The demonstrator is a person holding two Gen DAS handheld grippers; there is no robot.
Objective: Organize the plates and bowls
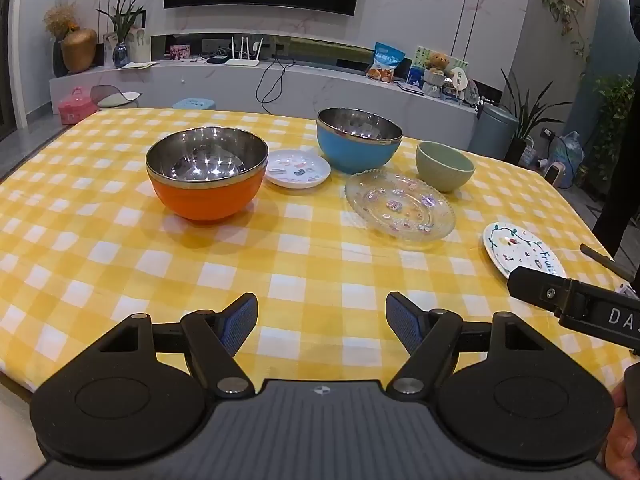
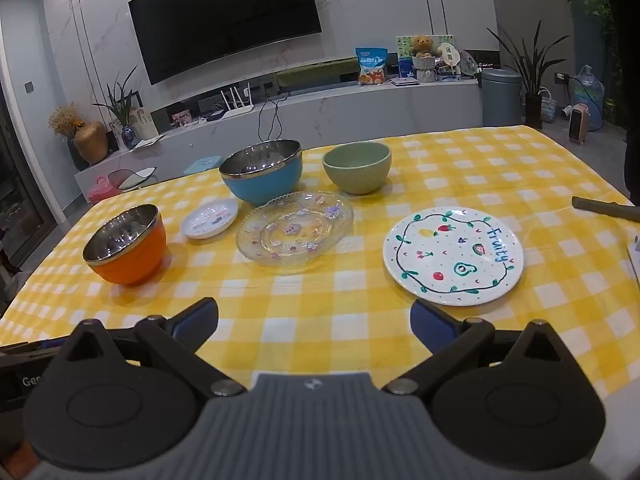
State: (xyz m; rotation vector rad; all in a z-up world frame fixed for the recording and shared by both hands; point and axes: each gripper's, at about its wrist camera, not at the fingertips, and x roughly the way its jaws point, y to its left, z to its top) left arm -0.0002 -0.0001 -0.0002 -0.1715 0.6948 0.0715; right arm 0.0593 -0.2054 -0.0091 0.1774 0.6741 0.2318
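Note:
On the yellow checked table (image 1: 304, 264) stand an orange steel-lined bowl (image 1: 206, 174) (image 2: 126, 244), a blue steel-lined bowl (image 1: 359, 140) (image 2: 262, 176), a green ceramic bowl (image 1: 445, 165) (image 2: 357, 167), a small white saucer (image 1: 298, 168) (image 2: 209, 218), a clear glass plate (image 1: 400, 205) (image 2: 295, 230) and a white "Fruity" plate (image 1: 520, 250) (image 2: 453, 255). My left gripper (image 1: 321, 320) is open and empty above the near table edge. My right gripper (image 2: 314, 320) is open and empty, just short of the Fruity plate; its body shows at the right of the left wrist view (image 1: 576, 304).
A dark stick-like object (image 2: 604, 208) lies at the table's right edge. Behind the table runs a low white TV bench (image 2: 320, 112) with a router, snack bag and teddy bear. A grey bin (image 2: 502, 96) and plants stand at the right.

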